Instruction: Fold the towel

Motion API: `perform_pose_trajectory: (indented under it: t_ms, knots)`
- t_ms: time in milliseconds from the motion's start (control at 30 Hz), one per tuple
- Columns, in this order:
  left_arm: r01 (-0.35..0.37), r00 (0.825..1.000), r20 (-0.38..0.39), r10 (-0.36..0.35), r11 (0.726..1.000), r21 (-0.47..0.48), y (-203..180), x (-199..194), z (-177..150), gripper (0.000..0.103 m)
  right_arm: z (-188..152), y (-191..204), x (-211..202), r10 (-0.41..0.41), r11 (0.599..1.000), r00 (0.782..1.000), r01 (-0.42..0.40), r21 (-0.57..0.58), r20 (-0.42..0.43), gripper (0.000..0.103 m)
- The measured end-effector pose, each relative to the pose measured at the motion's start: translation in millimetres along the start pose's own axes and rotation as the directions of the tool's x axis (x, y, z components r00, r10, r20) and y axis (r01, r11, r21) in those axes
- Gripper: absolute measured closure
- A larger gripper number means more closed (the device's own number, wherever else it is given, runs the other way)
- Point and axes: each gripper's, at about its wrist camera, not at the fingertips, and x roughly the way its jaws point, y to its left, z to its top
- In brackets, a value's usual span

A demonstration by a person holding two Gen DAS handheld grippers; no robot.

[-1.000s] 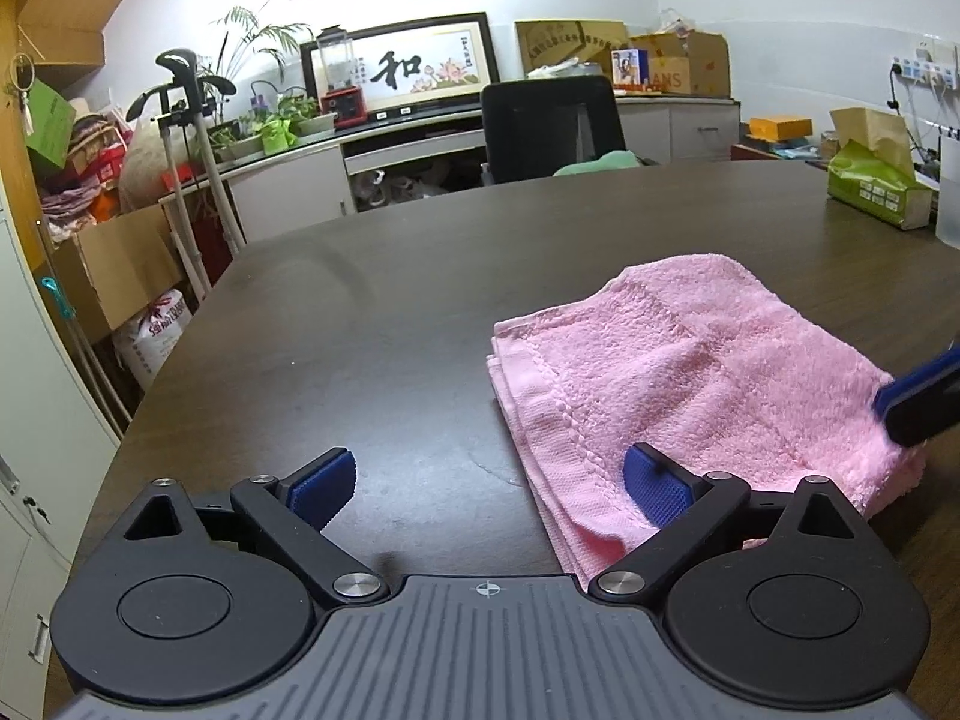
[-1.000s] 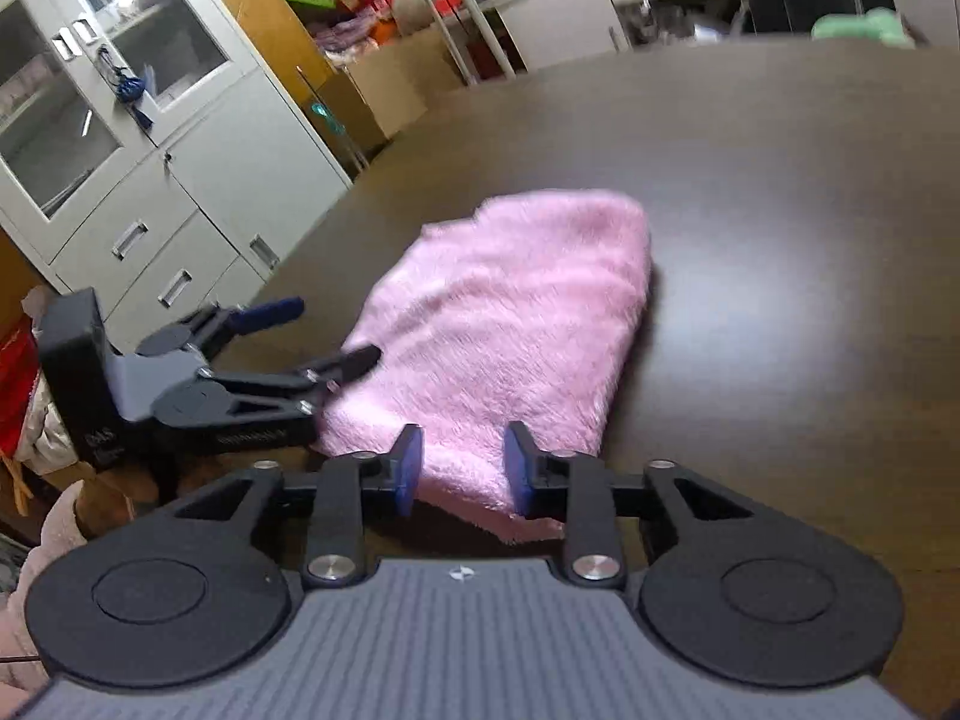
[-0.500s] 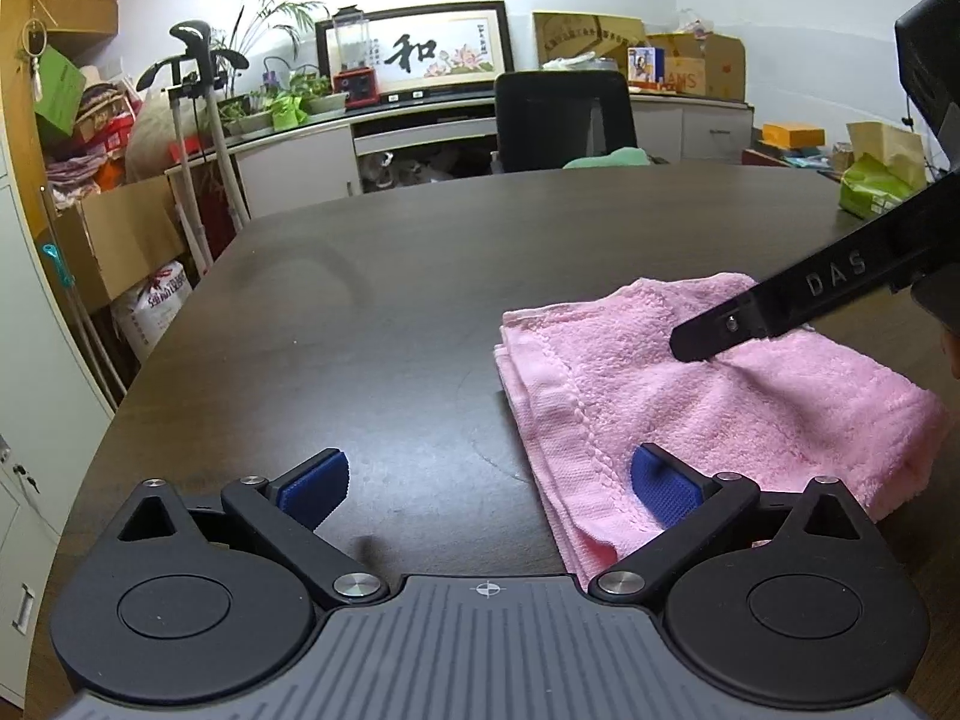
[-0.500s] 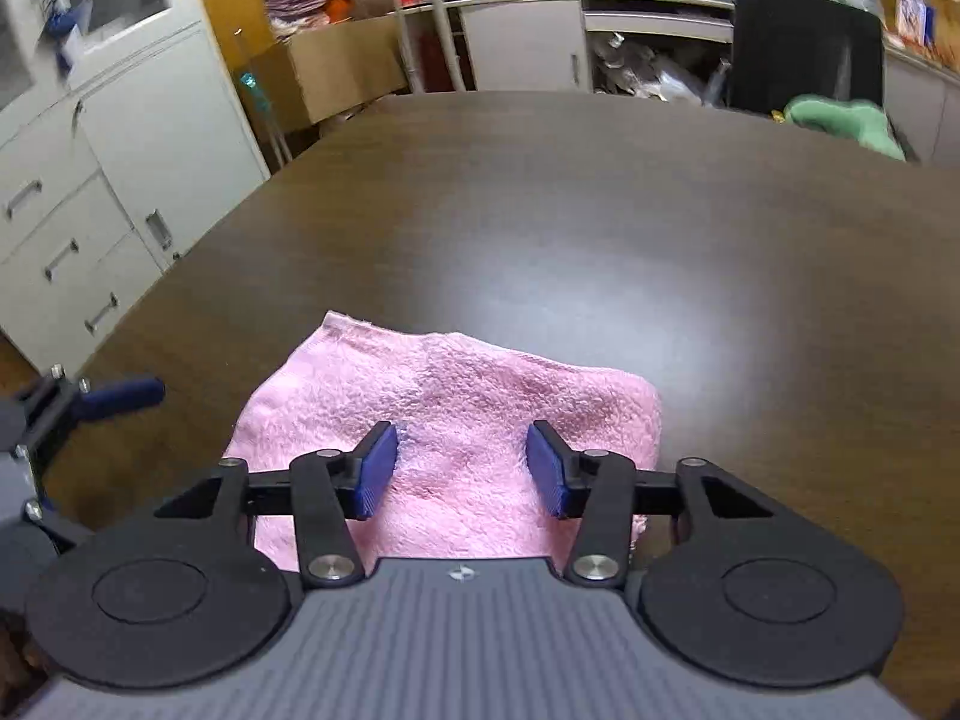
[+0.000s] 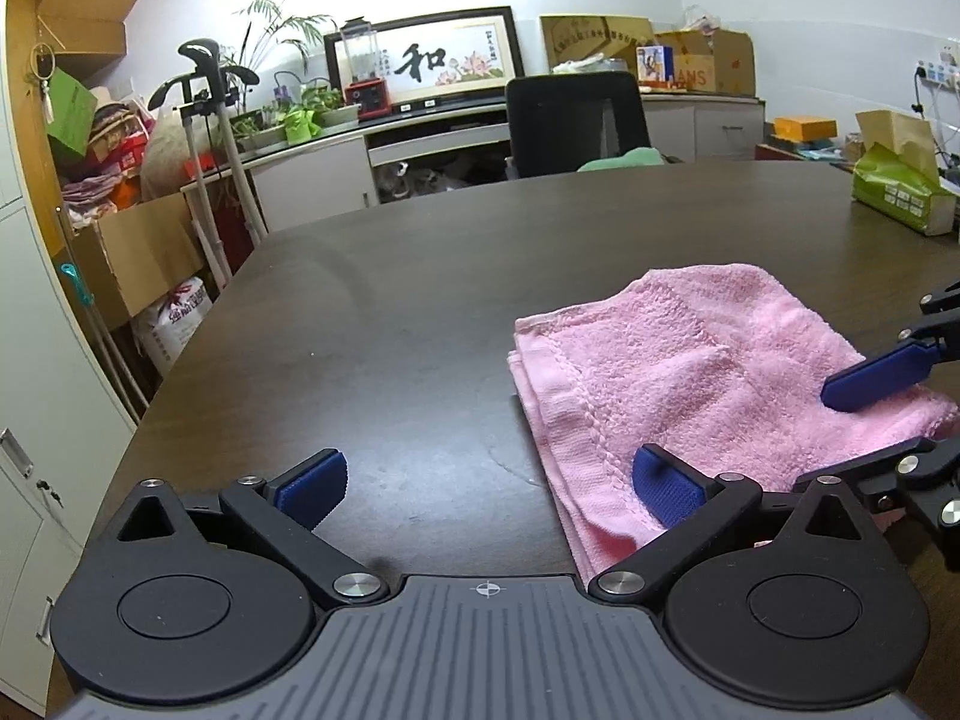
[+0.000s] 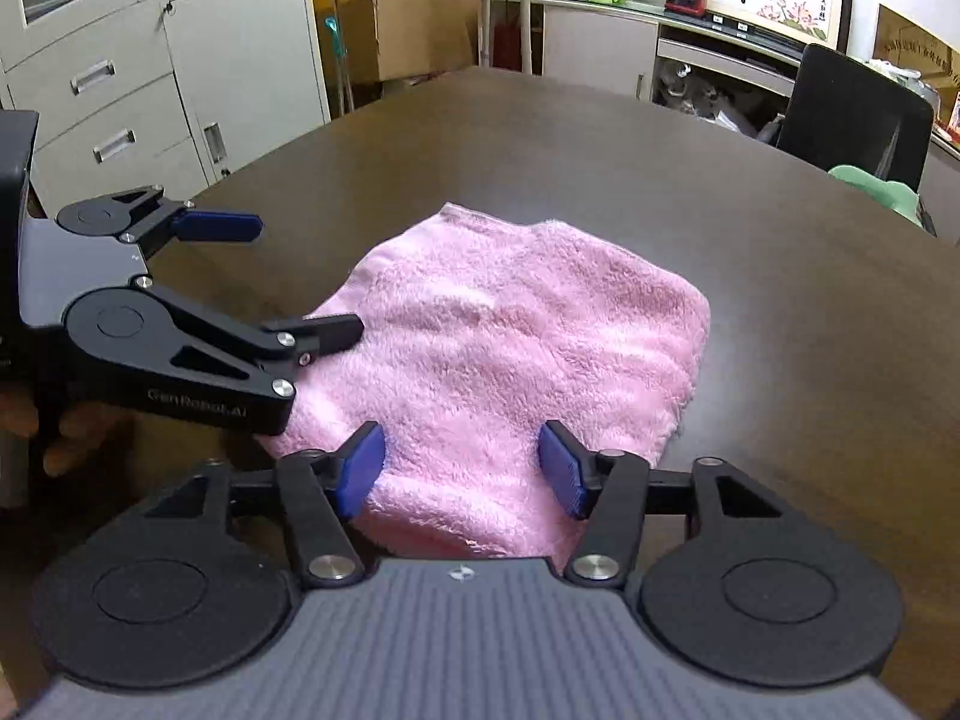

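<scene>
Nearest, the left gripper (image 5: 489, 483) has its black jaws spread wide, one blue pad over the folded pink terry towel (image 5: 708, 378), the other over bare tabletop. The right gripper (image 6: 461, 468) hangs over the towel's near edge, jaws opening, gripping nothing. The towel lies flat on the dark brown wooden table (image 5: 420, 300). Beyond stands a black office chair (image 5: 576, 120).

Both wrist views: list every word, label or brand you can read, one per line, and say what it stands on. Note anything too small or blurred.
"和" on the framed picture on the back counter.
"GenRobot.AI" on the side of the left gripper.
"ANS", cut off at its start, on a cardboard box.
Red print on the white sack on the floor: too blurred.
Small characters beside "和": too small.
</scene>
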Motion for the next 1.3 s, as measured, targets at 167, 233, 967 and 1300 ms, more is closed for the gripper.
perform_pose_trajectory:
  t_ms: [167,233,967,1300]
  knots:
    - [-0.024,1.000,-0.001,0.024,0.999,0.044,-18.6,11.5,11.4,0.000,2.8,-15.3,1.5,-0.029,1.000,1.000,0.029,0.013,-0.013,0.044]
    - [-0.033,0.999,-0.006,0.033,0.998,0.057,-37.1,26.5,26.2,0.000,5.7,-33.2,1.9,-0.066,0.997,0.998,0.067,0.037,-0.012,0.044]
    - [-0.080,0.996,0.016,0.083,0.989,-0.128,-36.8,51.3,67.6,0.004,44.8,-148.0,-8.0,-0.073,0.952,0.977,0.008,0.306,0.200,0.039]
    - [-0.058,0.997,0.033,0.064,0.988,-0.144,-15.1,21.7,47.3,0.003,61.9,-180.8,53.9,0.057,0.889,0.986,-0.120,0.443,0.155,0.040]
